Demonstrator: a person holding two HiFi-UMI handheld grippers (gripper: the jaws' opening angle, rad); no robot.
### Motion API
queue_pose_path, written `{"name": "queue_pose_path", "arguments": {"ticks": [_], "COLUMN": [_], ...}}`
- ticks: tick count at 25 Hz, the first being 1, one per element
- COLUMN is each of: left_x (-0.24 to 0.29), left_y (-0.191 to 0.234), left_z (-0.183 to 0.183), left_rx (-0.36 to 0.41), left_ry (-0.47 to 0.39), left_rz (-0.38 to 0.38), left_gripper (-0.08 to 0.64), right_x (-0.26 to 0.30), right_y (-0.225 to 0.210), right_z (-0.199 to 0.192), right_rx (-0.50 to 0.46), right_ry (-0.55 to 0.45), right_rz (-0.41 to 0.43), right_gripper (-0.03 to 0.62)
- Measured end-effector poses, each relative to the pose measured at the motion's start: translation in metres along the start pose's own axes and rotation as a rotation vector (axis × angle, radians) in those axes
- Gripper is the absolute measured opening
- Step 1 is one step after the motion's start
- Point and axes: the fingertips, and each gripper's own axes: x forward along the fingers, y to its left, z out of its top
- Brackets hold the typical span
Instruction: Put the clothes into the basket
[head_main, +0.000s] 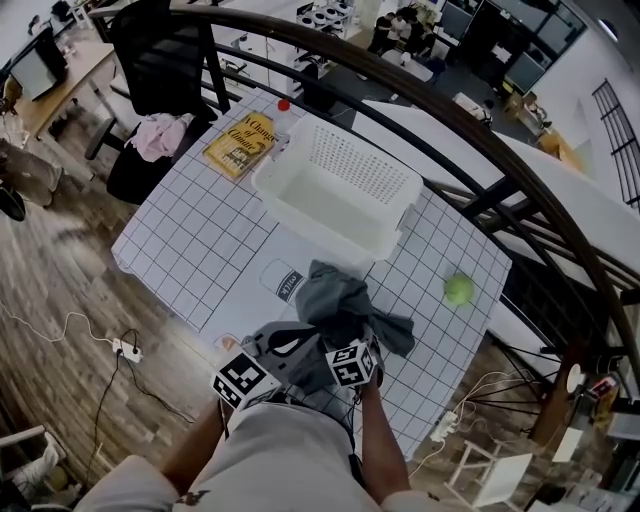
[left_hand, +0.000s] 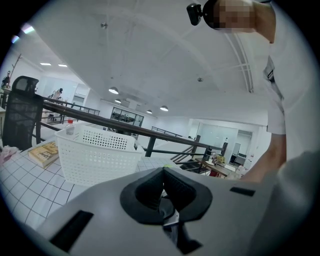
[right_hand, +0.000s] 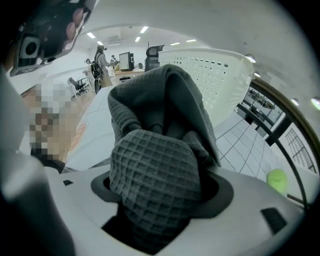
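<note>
A grey waffle-weave garment (head_main: 335, 298) lies bunched on the gridded table (head_main: 200, 240), just in front of the white perforated basket (head_main: 300, 212). My right gripper (head_main: 347, 335) is shut on its near end; in the right gripper view the garment (right_hand: 160, 150) fills the gap between the jaws of the right gripper (right_hand: 160, 200) and rises in a fold towards the basket (right_hand: 220, 75). My left gripper (head_main: 288, 346) sits beside it on the left, and in its own view the left gripper (left_hand: 164, 192) has its pads together with nothing between them. The basket (left_hand: 95, 152) looks empty.
A green ball (head_main: 458, 289) rests right of the garment. A yellow book (head_main: 240, 143) and a red-capped bottle (head_main: 283, 115) lie behind the basket's left end. Pink cloth (head_main: 158, 135) hangs on a black chair (head_main: 160, 60). A dark railing (head_main: 470, 130) curves behind the table.
</note>
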Motion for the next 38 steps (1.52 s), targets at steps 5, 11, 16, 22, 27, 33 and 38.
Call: {"name": "queue_pose_path", "arguments": {"ticks": [5,11,16,22,27,33,38], "left_x": [-0.002,-0.002,0.000,-0.001,-0.004,-0.008,-0.011], "left_y": [0.002,0.001,-0.001,-0.003,-0.008,-0.020,-0.031], "left_z": [0.003,0.006,0.010,0.017,0.029,0.052,0.078], "left_rx": [0.003,0.003,0.005,-0.001,0.016,0.074,0.135], "left_ry": [-0.011,-0.018,-0.023,-0.037,-0.045,-0.054,-0.070], "left_rz": [0.005,0.004,0.005,0.005,0.018,0.048,0.064], "left_gripper": [0.005,0.005,0.005,0.005,0.005,0.005,0.005], "right_x": [-0.023,-0.052,-0.074,-0.104,-0.133,-0.178,-0.212], "right_y": [-0.003,-0.004,-0.001,-0.001,-0.007,-0.023,-0.039], "right_z": [0.019,0.037,0.047,0.062,0.077,0.103,0.129], "right_rx": [0.025,0.055,0.090,0.127,0.130,0.153,0.145], "right_ry": [-0.074,-0.155,-0.246,-0.340,-0.425,-0.566,-0.671], "right_rz": [-0.001,0.005,0.022,0.025,0.020,0.014,0.007], "right_gripper": [0.357,0.357,0.357,0.357,0.357,0.357,0.357]}}
